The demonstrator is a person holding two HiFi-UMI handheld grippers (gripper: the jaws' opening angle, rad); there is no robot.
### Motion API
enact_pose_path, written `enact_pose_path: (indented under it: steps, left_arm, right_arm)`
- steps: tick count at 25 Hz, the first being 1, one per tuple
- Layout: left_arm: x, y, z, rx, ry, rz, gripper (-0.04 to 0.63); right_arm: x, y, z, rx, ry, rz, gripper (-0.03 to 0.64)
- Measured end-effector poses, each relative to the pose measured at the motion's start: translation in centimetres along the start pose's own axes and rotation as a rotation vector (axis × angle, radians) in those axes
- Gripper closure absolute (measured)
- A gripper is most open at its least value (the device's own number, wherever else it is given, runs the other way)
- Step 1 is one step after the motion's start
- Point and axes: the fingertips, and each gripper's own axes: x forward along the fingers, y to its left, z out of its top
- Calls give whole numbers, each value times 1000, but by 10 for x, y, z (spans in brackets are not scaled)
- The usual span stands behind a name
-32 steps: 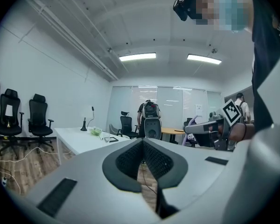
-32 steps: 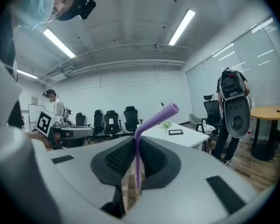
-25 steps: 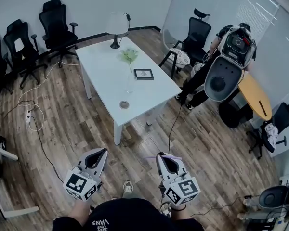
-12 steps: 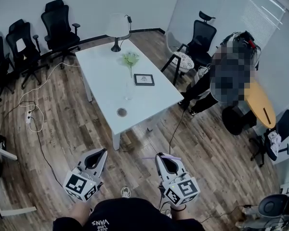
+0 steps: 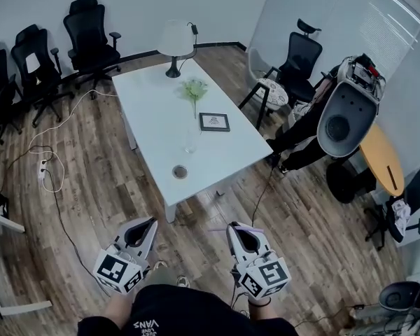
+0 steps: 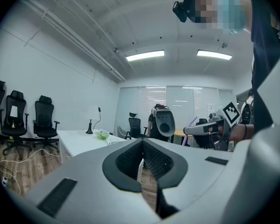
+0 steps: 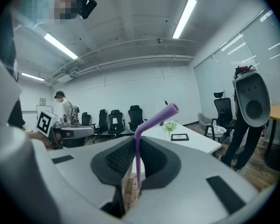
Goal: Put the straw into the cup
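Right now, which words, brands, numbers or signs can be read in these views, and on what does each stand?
"VANS", upside down in the head view, on the wearer's black shirt; smaller print below it is unreadable.
Framed card on the white table: too small to read.
Marker cubes on the left gripper and right gripper: square code patterns, no letters.
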Motion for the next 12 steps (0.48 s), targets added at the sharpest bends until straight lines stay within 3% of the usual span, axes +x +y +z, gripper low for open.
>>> enact_pose_path:
  steps: [12]
  left_arm:
    - [40, 50, 25, 13, 7, -76, 584]
  right_arm:
    - [55, -7, 22, 19, -6, -54, 575]
